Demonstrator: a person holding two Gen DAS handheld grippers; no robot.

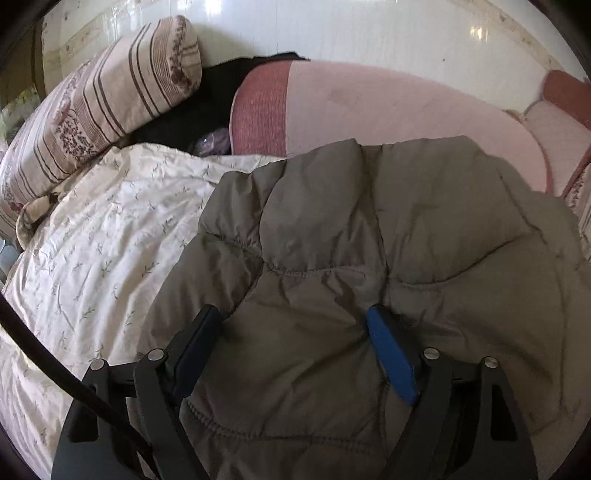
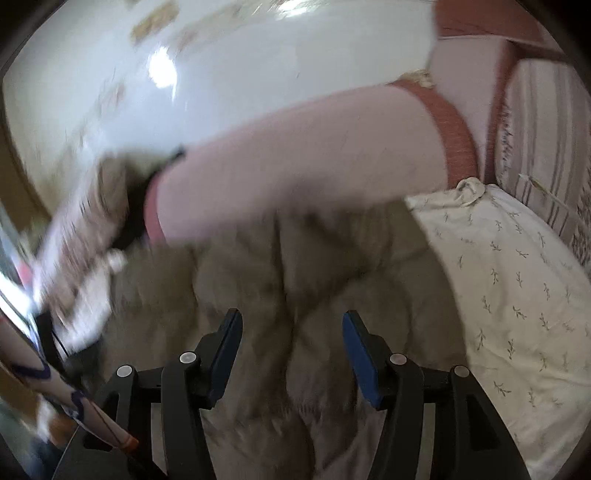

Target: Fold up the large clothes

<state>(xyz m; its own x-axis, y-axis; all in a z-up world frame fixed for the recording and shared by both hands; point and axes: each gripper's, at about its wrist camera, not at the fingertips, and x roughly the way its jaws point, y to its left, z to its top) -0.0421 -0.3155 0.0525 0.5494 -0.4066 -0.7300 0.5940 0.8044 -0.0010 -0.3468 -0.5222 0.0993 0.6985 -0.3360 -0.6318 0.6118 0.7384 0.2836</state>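
Observation:
A grey-brown quilted puffer jacket (image 1: 369,240) lies bunched on a bed. My left gripper (image 1: 295,317) is open, its jaws spread wide just over the jacket's padding, holding nothing. In the right wrist view the same jacket (image 2: 277,266) shows blurred under my right gripper (image 2: 291,325), which is also open and empty, its jaws apart above the fabric.
A white leaf-print quilt (image 1: 92,258) covers the bed to the left of the jacket and shows at the right in the right wrist view (image 2: 517,288). A striped floral pillow (image 1: 99,107) lies at the back left. A pink sheet (image 1: 388,107) and white tiled floor (image 1: 332,29) lie beyond.

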